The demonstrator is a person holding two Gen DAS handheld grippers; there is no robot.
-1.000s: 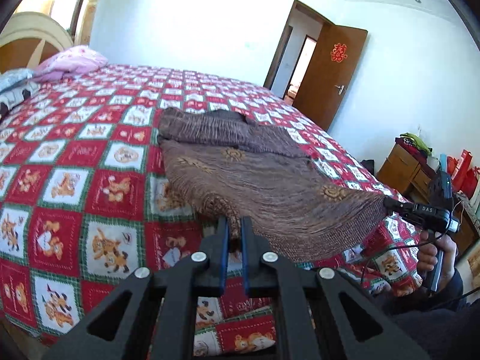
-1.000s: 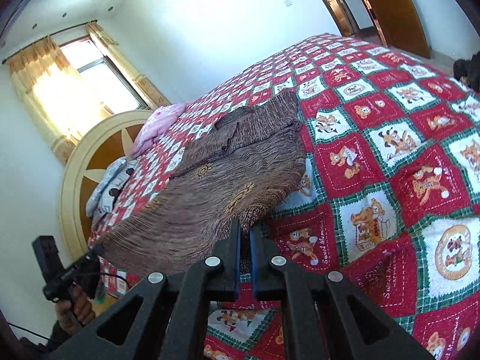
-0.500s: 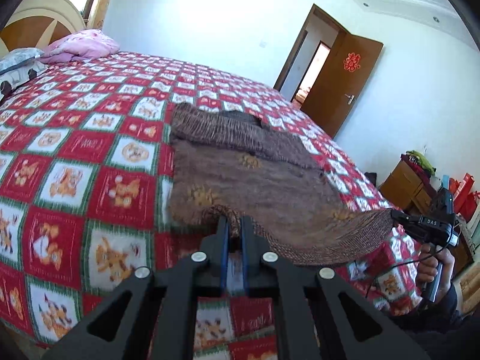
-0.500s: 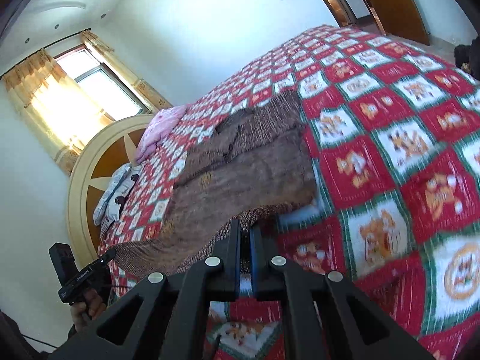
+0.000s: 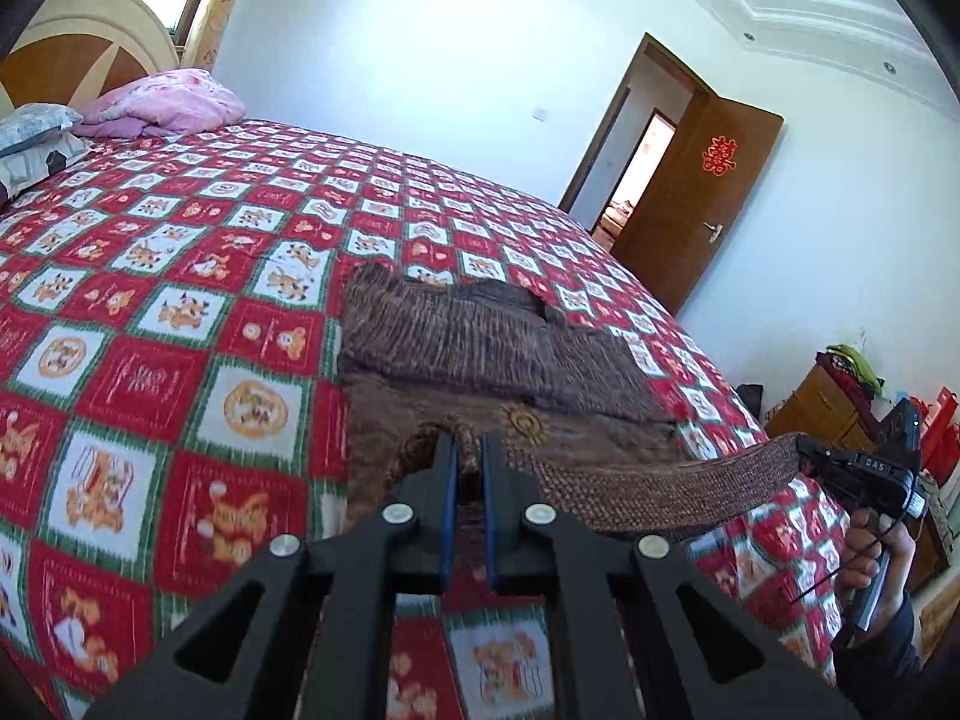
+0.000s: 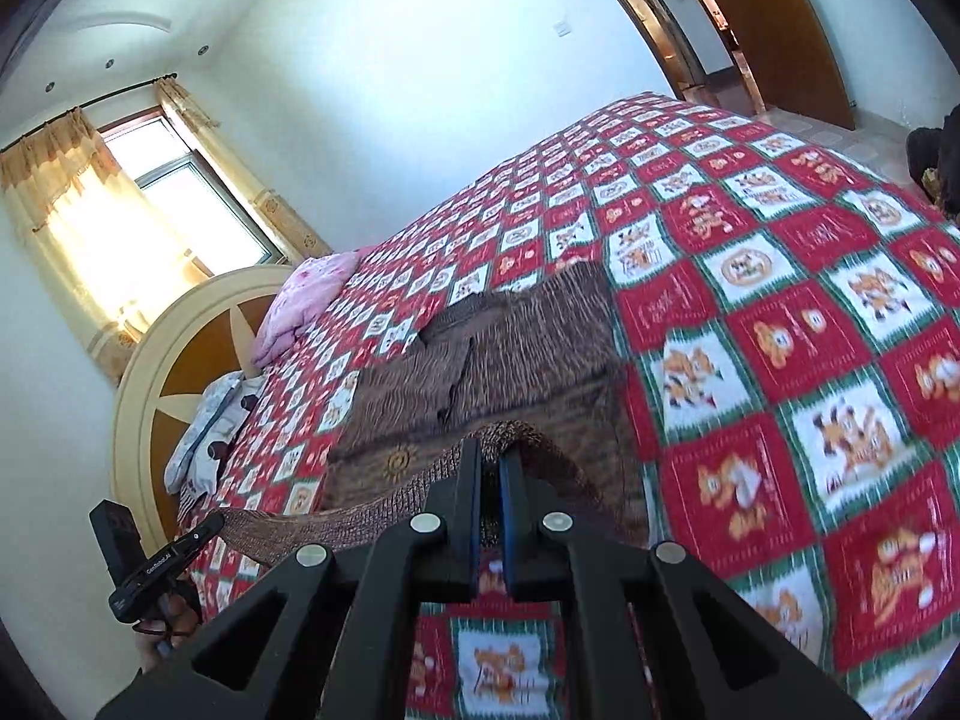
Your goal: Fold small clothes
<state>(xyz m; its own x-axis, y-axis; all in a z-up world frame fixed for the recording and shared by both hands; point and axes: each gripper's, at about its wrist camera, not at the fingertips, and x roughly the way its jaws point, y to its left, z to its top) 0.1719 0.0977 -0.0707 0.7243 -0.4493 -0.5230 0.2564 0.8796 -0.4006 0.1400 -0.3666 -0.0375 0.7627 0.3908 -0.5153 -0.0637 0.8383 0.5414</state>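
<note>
Brown knit garment lies on the red checked bedspread, its near hem lifted. Left gripper and right gripper are each clamped tight on a hem corner. Keep the hem taut and level, carry it toward the far collar edge, land the edges flush. Pinch points hidden behind the fingers; collar edge hard to make out.

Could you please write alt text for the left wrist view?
The left tongs, shut, pinch the hem of a brown knitted garment above a red checked bedspread. At right, the right tongs hold the hem's other end.
</note>
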